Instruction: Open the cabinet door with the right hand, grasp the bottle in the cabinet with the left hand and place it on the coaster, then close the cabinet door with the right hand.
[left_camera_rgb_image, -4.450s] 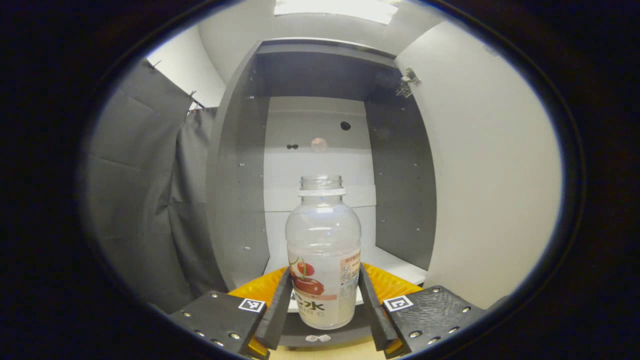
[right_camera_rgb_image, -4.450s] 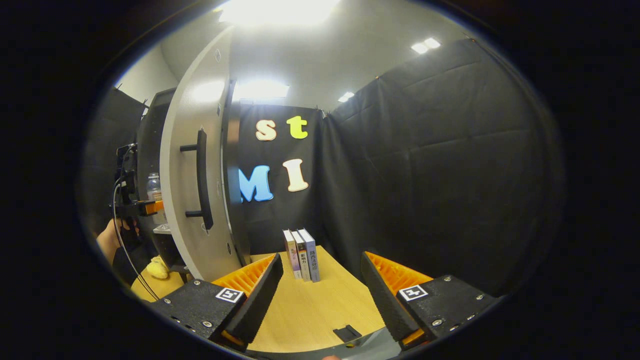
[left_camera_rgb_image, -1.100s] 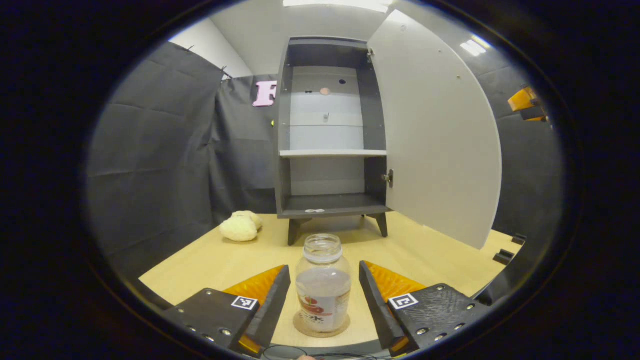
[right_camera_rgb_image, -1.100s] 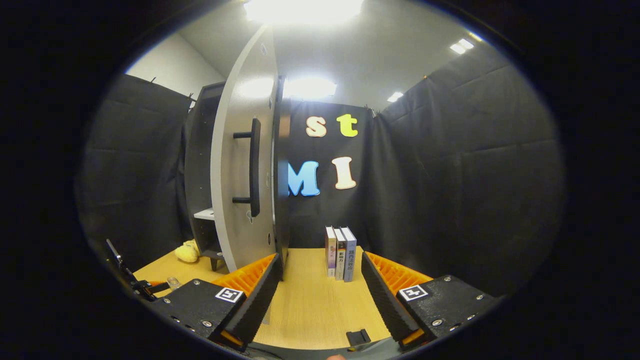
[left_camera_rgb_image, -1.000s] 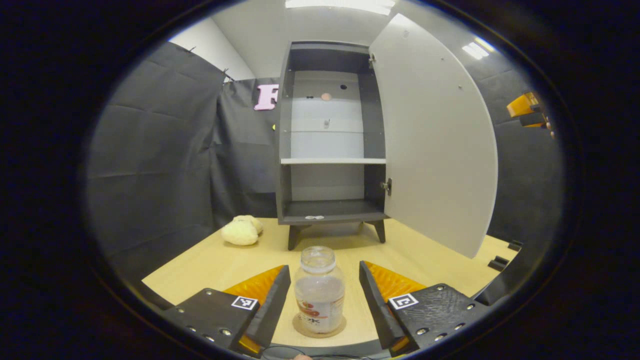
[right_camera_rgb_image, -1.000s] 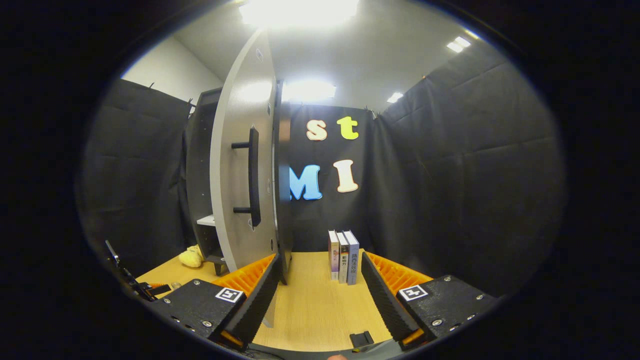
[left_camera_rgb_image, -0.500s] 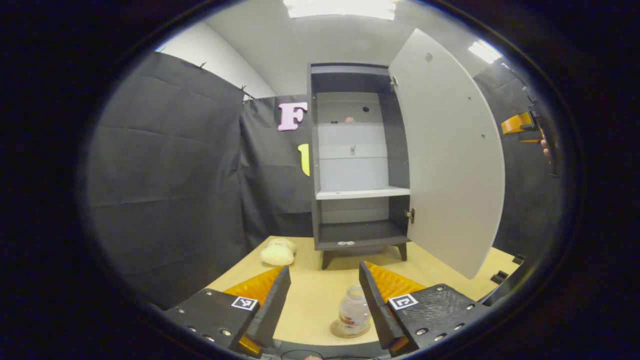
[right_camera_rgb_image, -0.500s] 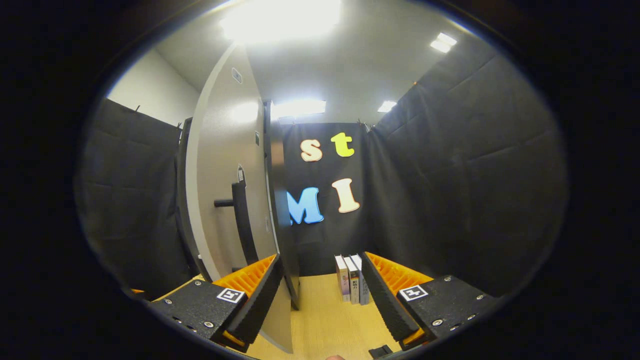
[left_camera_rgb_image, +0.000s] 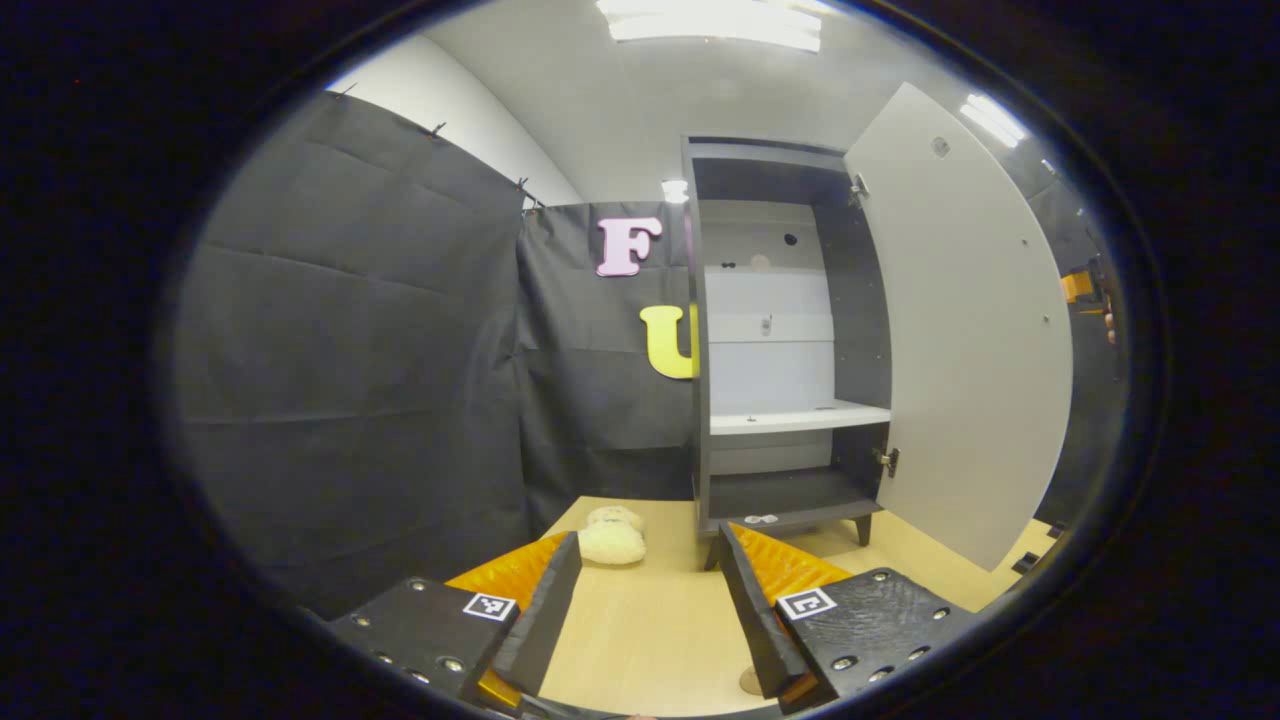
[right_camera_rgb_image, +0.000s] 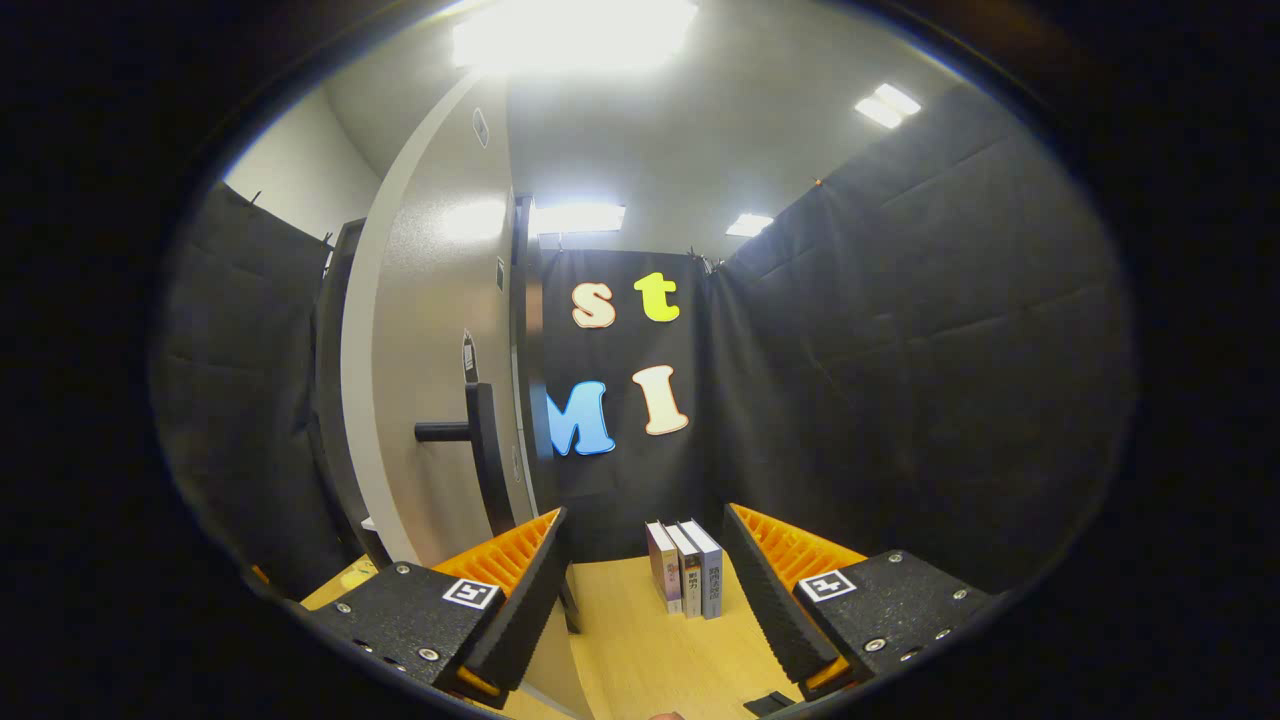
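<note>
Cabinet door (left_camera_rgb_image: 960, 340) upright, swung open at right; handle (right_camera_rgb_image: 480, 450) vertical, left of centre; both grippers (left_camera_rgb_image: 640, 610) (right_camera_rgb_image: 645, 590) spread, empty.

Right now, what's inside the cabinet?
The cabinet stands open; its white shelf is bare, and a small pale tag lies on the bottom board. The door hides nothing inside.

The dark cabinet (left_camera_rgb_image: 780, 400) stands on the table — its pale door (left_camera_rgb_image: 965, 340) swung wide open, shelves bare.
</note>
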